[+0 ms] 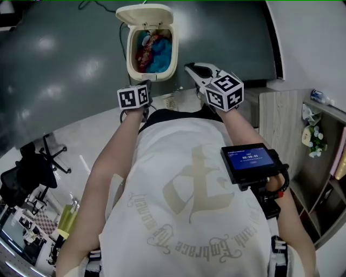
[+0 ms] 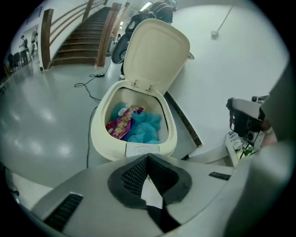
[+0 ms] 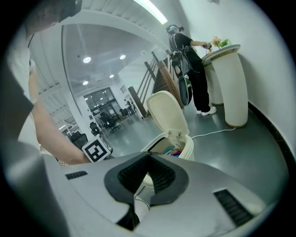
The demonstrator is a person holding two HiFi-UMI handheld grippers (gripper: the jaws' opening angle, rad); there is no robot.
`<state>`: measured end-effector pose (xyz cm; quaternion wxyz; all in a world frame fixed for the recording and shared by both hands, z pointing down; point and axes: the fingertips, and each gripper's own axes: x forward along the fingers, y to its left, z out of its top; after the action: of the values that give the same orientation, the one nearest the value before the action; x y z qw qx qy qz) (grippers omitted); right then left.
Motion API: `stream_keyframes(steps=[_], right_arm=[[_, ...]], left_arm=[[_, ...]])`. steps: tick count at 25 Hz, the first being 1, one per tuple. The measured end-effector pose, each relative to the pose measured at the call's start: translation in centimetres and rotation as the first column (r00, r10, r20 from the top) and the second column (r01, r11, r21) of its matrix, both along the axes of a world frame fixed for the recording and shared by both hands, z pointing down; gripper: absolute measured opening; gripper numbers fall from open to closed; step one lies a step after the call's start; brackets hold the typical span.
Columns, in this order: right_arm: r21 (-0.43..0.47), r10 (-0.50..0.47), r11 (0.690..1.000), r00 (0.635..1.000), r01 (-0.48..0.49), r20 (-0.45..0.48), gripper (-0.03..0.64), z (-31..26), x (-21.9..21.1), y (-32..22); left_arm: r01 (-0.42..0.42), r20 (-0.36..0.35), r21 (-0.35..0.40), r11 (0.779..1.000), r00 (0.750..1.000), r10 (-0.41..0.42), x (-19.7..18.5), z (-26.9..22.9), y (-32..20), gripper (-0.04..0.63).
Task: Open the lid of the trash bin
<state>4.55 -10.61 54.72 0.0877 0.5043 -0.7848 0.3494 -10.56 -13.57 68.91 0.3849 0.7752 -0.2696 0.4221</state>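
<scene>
The cream trash bin [image 1: 131, 57] stands on the grey floor ahead of me, its lid [image 1: 144, 14] tipped up and back. Inside lie blue crumpled material [image 2: 145, 129] and a red-pink wrapper [image 2: 121, 124]. My left gripper [image 2: 148, 157] is shut and empty, hovering just short of the bin's front rim; its marker cube [image 1: 134, 97] sits below the bin in the head view. My right gripper [image 1: 189, 67] hangs to the right of the bin, also shut with nothing between its jaws. In the right gripper view the bin [image 3: 182, 146] and its raised lid [image 3: 167, 113] show beyond the jaw tips.
A cable [image 2: 88, 85] trails over the floor left of the bin. A wooden shelf unit [image 1: 281, 121] stands at right, an office chair [image 1: 38, 162] at left. Farther off, a person [image 3: 192, 69] stands at a tall white stand [image 3: 226, 83]. Stairs [image 2: 78, 32] rise behind.
</scene>
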Motion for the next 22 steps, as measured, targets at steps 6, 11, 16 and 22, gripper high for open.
stream_keyframes(steps=[6,11,16,22], right_arm=[[0.081,0.034,0.996,0.999,-0.032,-0.015,0.006,-4.0,-0.7,0.1],[0.126,0.049,0.991,0.999,-0.049,-0.003,0.005,-6.5,-1.7,0.5],[0.162,0.018,0.987,1.000,-0.020,0.009,0.005,-7.7,-2.0,0.1],[0.226,0.007,0.974,1.000,-0.008,0.005,0.005,-9.5,-2.3,0.4]], left_arm=[[-0.005,-0.121,0.057,0.998,0.993,0.011,-0.8,-5.1,0.5,0.014],[0.007,-0.204,0.123,0.992,0.979,0.018,-1.7,-9.3,0.3,0.014],[0.029,-0.270,0.204,0.979,0.963,0.028,-1.0,-12.4,-1.0,0.014],[0.044,-0.360,0.309,0.950,0.930,0.074,-0.6,-16.4,-0.8,0.014]])
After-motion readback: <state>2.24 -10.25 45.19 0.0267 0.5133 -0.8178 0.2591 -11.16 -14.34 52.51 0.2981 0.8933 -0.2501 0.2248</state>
